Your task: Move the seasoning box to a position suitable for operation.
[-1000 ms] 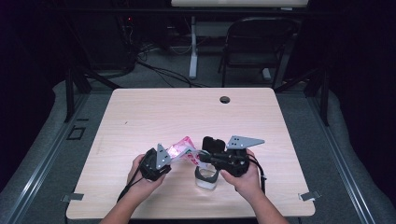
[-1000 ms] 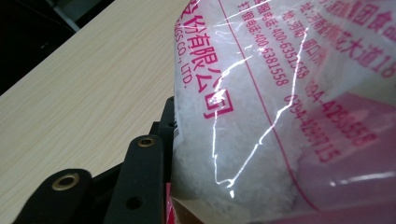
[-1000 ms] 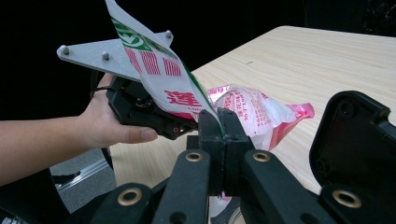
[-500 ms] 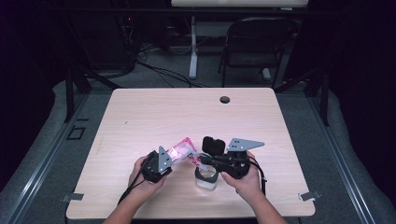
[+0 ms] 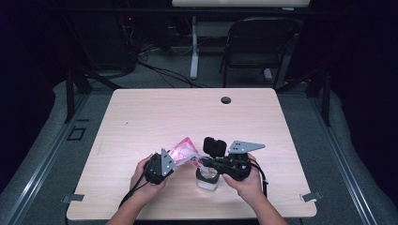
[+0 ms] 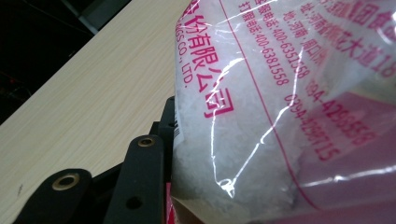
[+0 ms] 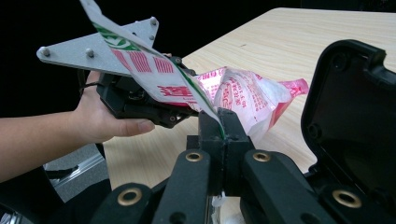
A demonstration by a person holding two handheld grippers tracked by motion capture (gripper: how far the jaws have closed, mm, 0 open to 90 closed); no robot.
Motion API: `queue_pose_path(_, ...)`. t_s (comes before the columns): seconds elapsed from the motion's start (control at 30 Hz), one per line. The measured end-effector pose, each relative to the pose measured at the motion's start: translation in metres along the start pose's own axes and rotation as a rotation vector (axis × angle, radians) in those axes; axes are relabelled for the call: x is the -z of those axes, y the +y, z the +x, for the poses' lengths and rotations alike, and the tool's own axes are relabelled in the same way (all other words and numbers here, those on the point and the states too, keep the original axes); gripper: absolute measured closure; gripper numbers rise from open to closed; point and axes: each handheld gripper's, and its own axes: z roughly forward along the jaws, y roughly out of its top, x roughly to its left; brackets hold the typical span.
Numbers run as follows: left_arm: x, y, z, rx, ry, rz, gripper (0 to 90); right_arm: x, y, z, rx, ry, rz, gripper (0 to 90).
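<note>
Jaws of the left gripper [image 5: 162, 165] clamp the bag's [image 5: 184, 151] body; right gripper [image 5: 206, 162] pinches its corner, directly above the cup [image 5: 207, 181] on the bench [image 5: 141, 117]; bag runs lengthwise between them.

Pale wood-grain bench [image 5: 141, 117], rounded corners, middle of the frame on grey floor [image 5: 42, 154]. Round dark hole [image 5: 225, 100] near the far edge, right of centre. Small clear jar [image 5: 207, 180] standing low centre, near the front edge. Elsewhere bare wood. Two metal brackets at the front corners, lower left [image 5: 71, 198] and lower right [image 5: 311, 196].
</note>
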Motion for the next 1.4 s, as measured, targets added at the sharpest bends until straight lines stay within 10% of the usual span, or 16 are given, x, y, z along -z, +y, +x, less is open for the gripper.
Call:
queue_pose_path(0.57,0.004,0.004,-0.005,-0.095,0.109,-0.007,65.3,0.002,-0.006,-0.003,0.020,-0.014,0.028,90.0)
queue_pose_path(1.4,0.009,0.006,-0.009,-0.143,0.158,-0.012,65.2,0.004,-0.013,0.002,-0.008,-0.031,0.028,89.3)
